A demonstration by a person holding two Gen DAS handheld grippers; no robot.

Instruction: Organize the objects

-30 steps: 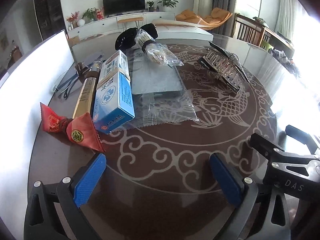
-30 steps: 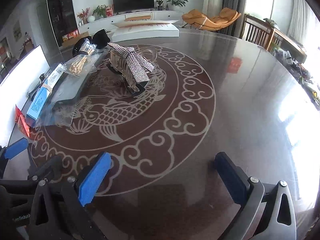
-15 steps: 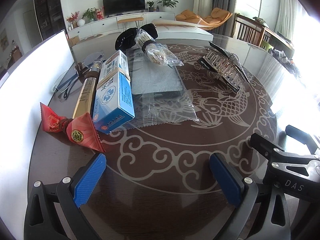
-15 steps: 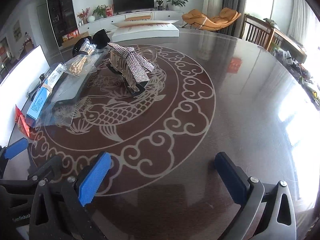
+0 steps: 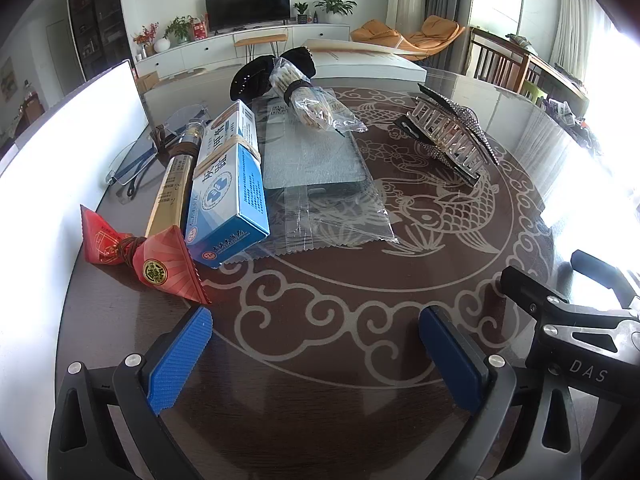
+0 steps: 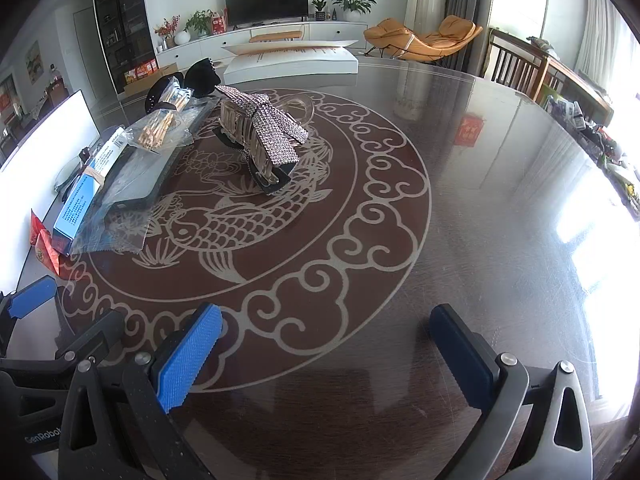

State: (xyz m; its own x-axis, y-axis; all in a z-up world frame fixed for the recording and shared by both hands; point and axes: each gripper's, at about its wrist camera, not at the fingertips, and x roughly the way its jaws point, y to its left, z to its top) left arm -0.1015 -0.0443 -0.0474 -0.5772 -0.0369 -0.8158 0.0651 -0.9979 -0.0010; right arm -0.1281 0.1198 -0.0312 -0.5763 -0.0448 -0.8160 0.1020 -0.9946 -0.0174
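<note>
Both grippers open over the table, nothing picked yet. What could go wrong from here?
1. The blue box leans on the gold tube and red packet; pulling one may shift the others.
2. The toothpick bag sits atop the clear sleeve; slick plastic may slip.
3. The rhinestone hair claw offers jaws an irregular grip.

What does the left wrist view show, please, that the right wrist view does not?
Only the left wrist view shows the gold tube and the clear glasses beside the blue box. Only the right wrist view shows the bare right side of the table. Both show the blue box, the rhinestone hair clip and the bagged sticks.
</note>
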